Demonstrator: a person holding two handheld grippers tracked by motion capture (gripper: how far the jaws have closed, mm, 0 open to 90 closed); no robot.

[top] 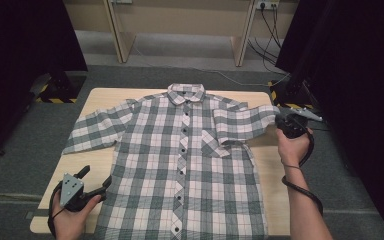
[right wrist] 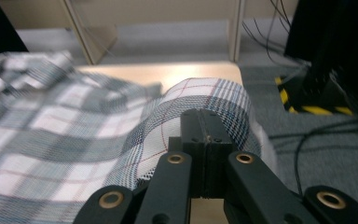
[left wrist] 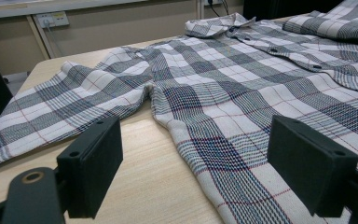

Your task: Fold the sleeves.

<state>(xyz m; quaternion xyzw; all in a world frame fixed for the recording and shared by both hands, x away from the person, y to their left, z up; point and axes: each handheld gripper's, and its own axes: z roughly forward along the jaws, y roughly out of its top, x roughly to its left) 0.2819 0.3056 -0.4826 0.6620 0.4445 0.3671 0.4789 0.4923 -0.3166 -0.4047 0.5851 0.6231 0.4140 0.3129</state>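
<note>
A plaid shirt (top: 180,165) lies buttoned, front up, across a pale wooden desk (top: 95,97) on grey carpet. The right tool (top: 284,121) clamps the shirt's sleeve end (top: 245,122), lifted; the left tool (top: 92,182), jaws apart, rests beside the hem.

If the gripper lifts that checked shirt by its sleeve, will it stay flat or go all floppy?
Probably floppy: the grey-and-white checked cotton shirt already bends in a soft arch where the right gripper pinches its sleeve. It looks thin and light, so it should lift easily, and the rest would likely drag and wrinkle across the wooden table.
</note>
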